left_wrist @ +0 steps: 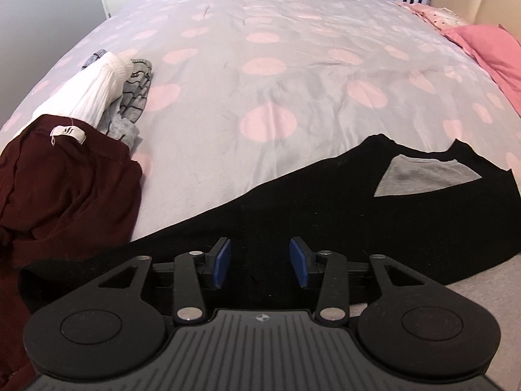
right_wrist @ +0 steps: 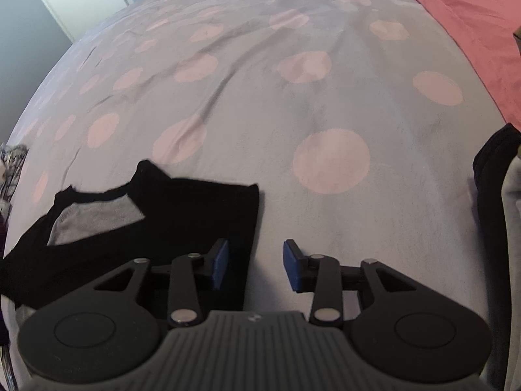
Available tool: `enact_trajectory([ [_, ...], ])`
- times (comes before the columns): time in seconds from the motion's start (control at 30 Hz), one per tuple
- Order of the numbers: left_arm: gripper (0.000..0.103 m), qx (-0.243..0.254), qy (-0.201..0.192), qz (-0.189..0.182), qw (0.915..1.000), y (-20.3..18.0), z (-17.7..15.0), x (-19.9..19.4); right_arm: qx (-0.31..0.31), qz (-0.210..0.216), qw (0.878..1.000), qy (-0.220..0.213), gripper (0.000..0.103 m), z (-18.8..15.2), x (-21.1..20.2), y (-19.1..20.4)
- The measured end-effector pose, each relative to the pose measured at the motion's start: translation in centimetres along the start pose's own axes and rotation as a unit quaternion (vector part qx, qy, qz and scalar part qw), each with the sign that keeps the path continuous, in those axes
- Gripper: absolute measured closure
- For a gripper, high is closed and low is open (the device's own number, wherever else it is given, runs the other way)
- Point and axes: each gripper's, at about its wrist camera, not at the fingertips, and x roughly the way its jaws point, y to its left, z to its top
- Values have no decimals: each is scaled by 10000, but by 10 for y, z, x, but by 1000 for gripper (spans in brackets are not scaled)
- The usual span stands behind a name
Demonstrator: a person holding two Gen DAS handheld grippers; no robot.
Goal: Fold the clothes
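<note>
A black top [left_wrist: 325,208] with a grey lining at its V-neck lies spread on the bed's near edge. My left gripper [left_wrist: 260,262] hovers open over its middle, blue pads [left_wrist: 223,260] apart with only black cloth beneath them. In the right wrist view the same black top [right_wrist: 182,218] lies at lower left, its right edge running between the fingers. My right gripper [right_wrist: 255,265] is open, its left pad over the cloth and its right pad [right_wrist: 291,268] over bare bedcover.
A maroon garment [left_wrist: 65,189], a white ribbed one [left_wrist: 88,94] and a grey striped one [left_wrist: 135,97] are heaped at the left. The grey bedcover [left_wrist: 276,65] has pink dots. Pink pillows [left_wrist: 488,49] lie at the right. Dark and grey cloth [right_wrist: 498,202] hangs at the right edge.
</note>
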Motion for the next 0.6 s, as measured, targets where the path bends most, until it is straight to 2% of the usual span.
enact_trajectory([
  [0.17, 64, -49, 116, 22, 9999, 1, -6, -2, -335, 208, 9987, 314, 66, -27, -11, 10],
  [0.27, 64, -135, 152, -17, 9998, 3, -9, -5, -834, 231, 9957, 321, 66, -47, -22, 22],
  [0.4, 64, -15, 162, -77, 9998, -5, -16, -11, -1427, 220, 9890, 319, 66, -73, -25, 40],
  [0.5, 64, 75, 170, -123, 9998, -11, -21, -15, -1829, -156, 9828, 186, 67, -85, -18, 50],
  [0.53, 64, 128, 175, -154, 9996, -14, -23, -18, -1907, -304, 9811, 110, 70, -88, -17, 51],
  [0.6, 64, 307, 250, -262, 9989, -22, -29, -20, -1895, -466, 9808, -37, 83, -87, -15, 48],
])
